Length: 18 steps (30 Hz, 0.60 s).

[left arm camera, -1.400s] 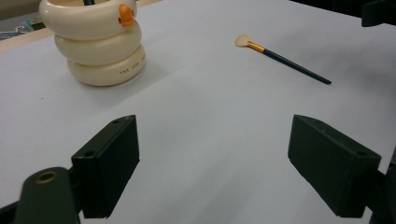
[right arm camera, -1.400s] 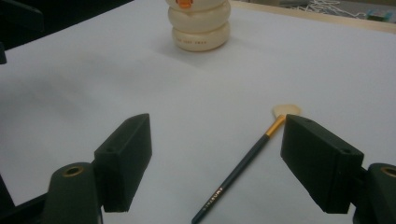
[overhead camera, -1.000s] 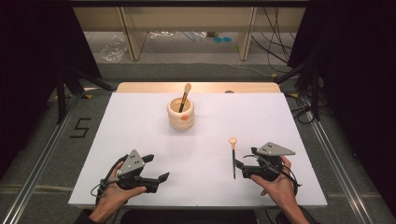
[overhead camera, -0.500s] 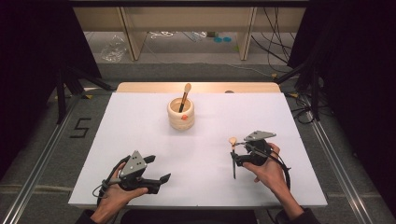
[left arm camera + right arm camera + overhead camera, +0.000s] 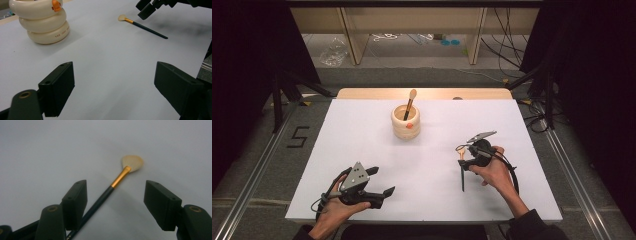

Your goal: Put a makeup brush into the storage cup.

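Closing my right gripper [image 5: 115,195] on the loose brush [image 5: 117,181] at frame centre: jaws half-wide, handle between them, not pinched yet. Left gripper [image 5: 113,82] idle, jaws wide, empty. Pickup pending; holder [image 5: 406,121], upper centre, already has one brush.

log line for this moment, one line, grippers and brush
right gripper: jaws open, just been closing, astride brush lying on table, not gripped | left gripper: open, nothing between jaws | holder: one brush upright
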Motion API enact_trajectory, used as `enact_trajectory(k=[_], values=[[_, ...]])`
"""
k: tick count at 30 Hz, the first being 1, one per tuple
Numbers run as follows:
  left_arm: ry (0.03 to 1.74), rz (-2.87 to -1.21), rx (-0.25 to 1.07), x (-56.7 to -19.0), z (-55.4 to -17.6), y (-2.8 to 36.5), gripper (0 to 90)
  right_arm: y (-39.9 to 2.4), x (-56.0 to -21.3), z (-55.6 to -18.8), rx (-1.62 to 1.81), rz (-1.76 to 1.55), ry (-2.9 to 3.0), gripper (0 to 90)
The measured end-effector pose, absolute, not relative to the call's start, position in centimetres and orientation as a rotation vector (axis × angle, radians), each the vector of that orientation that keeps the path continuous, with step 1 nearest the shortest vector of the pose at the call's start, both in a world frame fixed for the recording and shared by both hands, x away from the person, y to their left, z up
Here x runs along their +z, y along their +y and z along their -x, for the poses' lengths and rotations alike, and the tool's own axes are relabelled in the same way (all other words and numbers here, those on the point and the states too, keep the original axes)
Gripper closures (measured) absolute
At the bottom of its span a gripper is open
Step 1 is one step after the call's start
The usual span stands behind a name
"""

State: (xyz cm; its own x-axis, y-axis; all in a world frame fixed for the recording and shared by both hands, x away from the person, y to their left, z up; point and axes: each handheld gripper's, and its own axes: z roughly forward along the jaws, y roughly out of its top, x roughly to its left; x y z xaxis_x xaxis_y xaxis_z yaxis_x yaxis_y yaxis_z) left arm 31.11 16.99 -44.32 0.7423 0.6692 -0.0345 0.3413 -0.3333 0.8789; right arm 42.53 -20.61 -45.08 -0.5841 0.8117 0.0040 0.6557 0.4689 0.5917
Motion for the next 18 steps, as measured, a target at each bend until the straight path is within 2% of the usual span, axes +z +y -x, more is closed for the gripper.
enact_trajectory(k=[18], values=[[0.752,-1.956,0.425,-44.3,-31.2,17.2,16.5,-19.5,-45.5,-44.7,0.660,-1.250,2.586,48.2]])
